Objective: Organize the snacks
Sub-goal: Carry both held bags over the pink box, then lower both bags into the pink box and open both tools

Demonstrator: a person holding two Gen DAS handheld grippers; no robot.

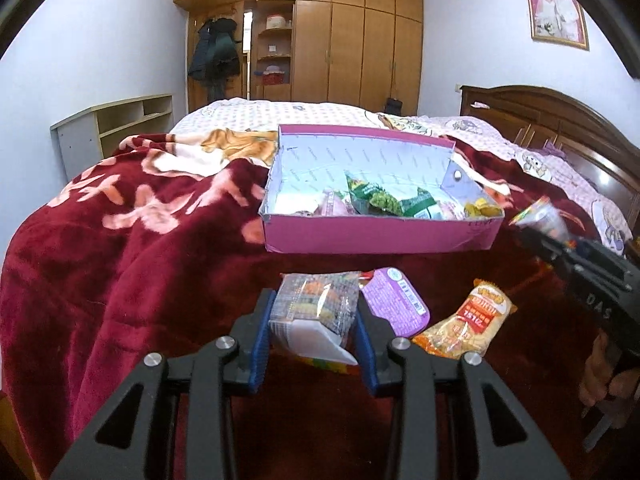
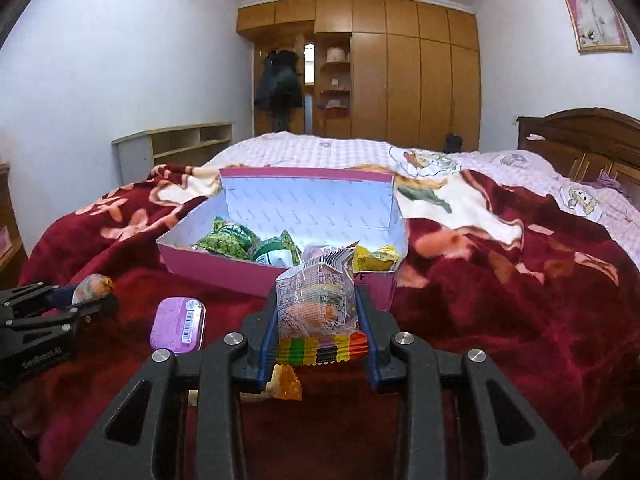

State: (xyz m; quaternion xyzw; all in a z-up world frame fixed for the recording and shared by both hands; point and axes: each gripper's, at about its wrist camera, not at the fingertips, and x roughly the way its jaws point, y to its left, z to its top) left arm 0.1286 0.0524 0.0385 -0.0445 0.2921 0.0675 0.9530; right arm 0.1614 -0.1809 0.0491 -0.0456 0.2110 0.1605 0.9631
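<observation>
While both claws are lifted over the red floral blanket on the bed, each one is clenched on a snack. The left claw pinches a clear candy bag between its blue pads; coloured sweets show through the wrapper. The right claw grasps a clear packet with a rainbow-striped edge, its crinkled top standing up between the pads.

Just ahead of both claws lies the pink cardboard box, open, white inside, with snacks already gathered in its near end: green pea packets toward the left and a yellow packet at the right corner. In the right wrist view the held packet overlaps the box's near wall.

Between the left claw and the box, slightly to its right, a purple sealed cup lies on the blanket, touching the candy bag's edge as seen from there. Further right of the left claw rests an orange noodle-snack packet. A person's hand holds the right claw's handle at the far right of the left wrist view.
</observation>
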